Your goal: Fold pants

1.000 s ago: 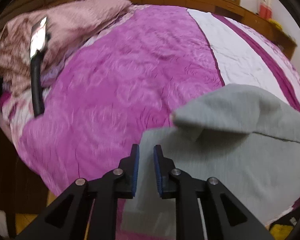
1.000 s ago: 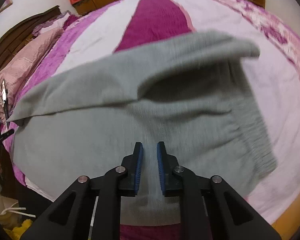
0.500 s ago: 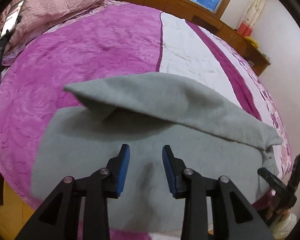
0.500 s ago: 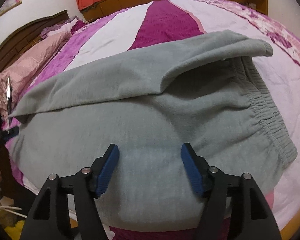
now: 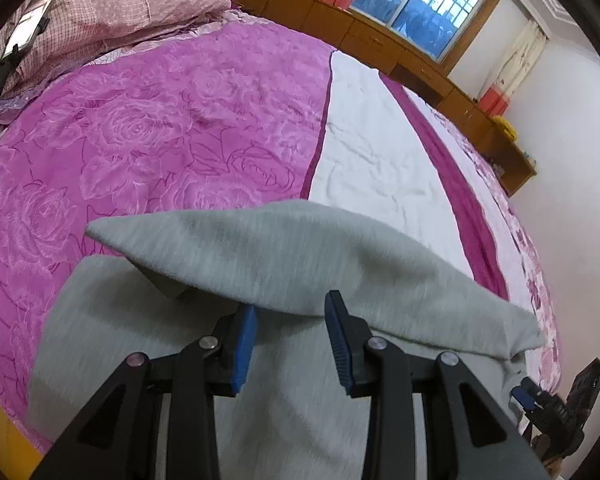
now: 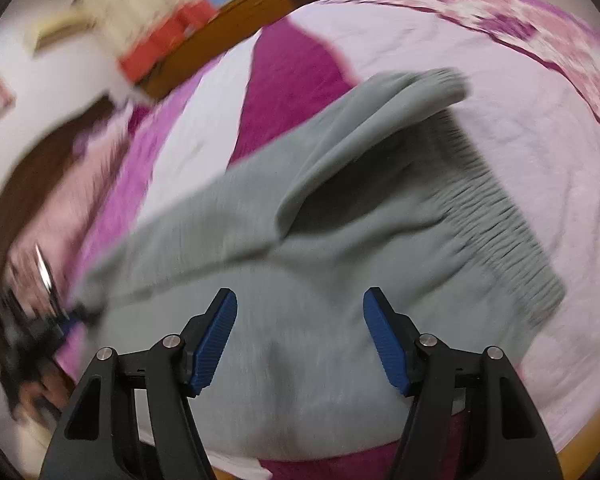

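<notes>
Grey sweatpants (image 5: 300,256) lie on the bed, one half folded loosely over the other, with a raised fold across the middle. In the right wrist view the pants (image 6: 320,248) show their ribbed elastic waistband (image 6: 500,216) at the right. My left gripper (image 5: 290,320) is open and empty, just above the lower layer, its tips at the edge of the raised fold. My right gripper (image 6: 298,320) is wide open and empty above the pants near the bed's front edge. The right gripper also shows in the left wrist view (image 5: 556,412) at the lower right.
The bed has a magenta rose-patterned cover (image 5: 140,140) with white and purple stripes (image 5: 372,152). Pink pillows (image 5: 112,12) lie at the head. A phone on a black stand (image 5: 24,28) stands at the left. Wooden cabinets (image 5: 380,48) run under the window.
Both grippers have opened from nearly shut, the right one widest. The left view has swung right over the pants. The right view has tilted and is blurred by motion.
</notes>
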Demonstrator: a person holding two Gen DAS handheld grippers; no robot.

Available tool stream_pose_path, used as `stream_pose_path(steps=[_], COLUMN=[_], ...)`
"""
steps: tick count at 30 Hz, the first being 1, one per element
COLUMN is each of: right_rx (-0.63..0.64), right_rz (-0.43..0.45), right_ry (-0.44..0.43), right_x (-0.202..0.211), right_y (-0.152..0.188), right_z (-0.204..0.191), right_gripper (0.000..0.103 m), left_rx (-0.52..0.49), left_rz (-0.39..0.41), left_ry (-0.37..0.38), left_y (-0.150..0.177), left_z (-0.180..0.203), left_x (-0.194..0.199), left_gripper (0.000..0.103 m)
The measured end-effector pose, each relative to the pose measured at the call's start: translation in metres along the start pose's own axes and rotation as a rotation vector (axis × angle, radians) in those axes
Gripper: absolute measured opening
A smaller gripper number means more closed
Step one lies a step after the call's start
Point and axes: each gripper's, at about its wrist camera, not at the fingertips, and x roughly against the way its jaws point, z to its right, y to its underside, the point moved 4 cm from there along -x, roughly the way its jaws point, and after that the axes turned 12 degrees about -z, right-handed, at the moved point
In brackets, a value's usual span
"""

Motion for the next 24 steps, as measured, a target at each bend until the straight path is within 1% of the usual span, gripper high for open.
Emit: stream_pose_path(steps=[4,9,12,14,17,19,21,22,23,24], right_rx=[-0.106,-0.142,-0.168,-0.17,-0.153,-0.163,-0.184,-0.195,-0.198,-0.192], right_rz=[0.041,0.09,0.074,0.049,0.033,0.018,-0.003,-0.014,-0.022,-0.021], right_ry=[-0.038,-0.068,-0.1,-0.125,-0.079,-0.052,-0.063,-0.075,-0.081,-0.082], right_x=[0.012,0.015,0.007,0.003,-0.001,-0.004,-0.008,-0.011,-0.014,-0.014], right_y=[-0.023,-0.054,-0.065,-0.071,-0.075,-0.076,-0.079,-0.08,-0.082,-0.083], right_z=[0.016,0.013,0.011,0.011,0.009,0.01,0.015,0.017,0.017,0.019], right_gripper=[0.06,0.06,0.059,0.055,0.049,0.046,0.035,0.023,0.01,0.006], left_rx=[0.003,0.015,0.034,0.03,0.016,0.015,0.021,0.019,0.009,-0.008], left_rz=[0.008,0.008,-0.011,-0.003,0.015,0.007,-0.006,-0.004,-0.001,-0.001], left_ry=[-0.015,-0.022,-0.031,-0.021,-0.03,-0.025,-0.002,0.015,0.036,0.048], left_y=[-0.005,-0.011,-0.014,-0.015,-0.016,-0.017,-0.019,-0.021,-0.023,-0.026], left_z=[-0.002,-0.004,-0.006,-0.005,-0.005,-0.006,-0.007,-0.007,-0.006,-0.002], left_x=[-0.002,-0.007,-0.011,-0.01,-0.008,-0.012,-0.016,-0.017,-0.017,-0.016], left_gripper=[0.035,0.035,0.035,0.035,0.035,0.035,0.033,0.017,0.006,0.003])
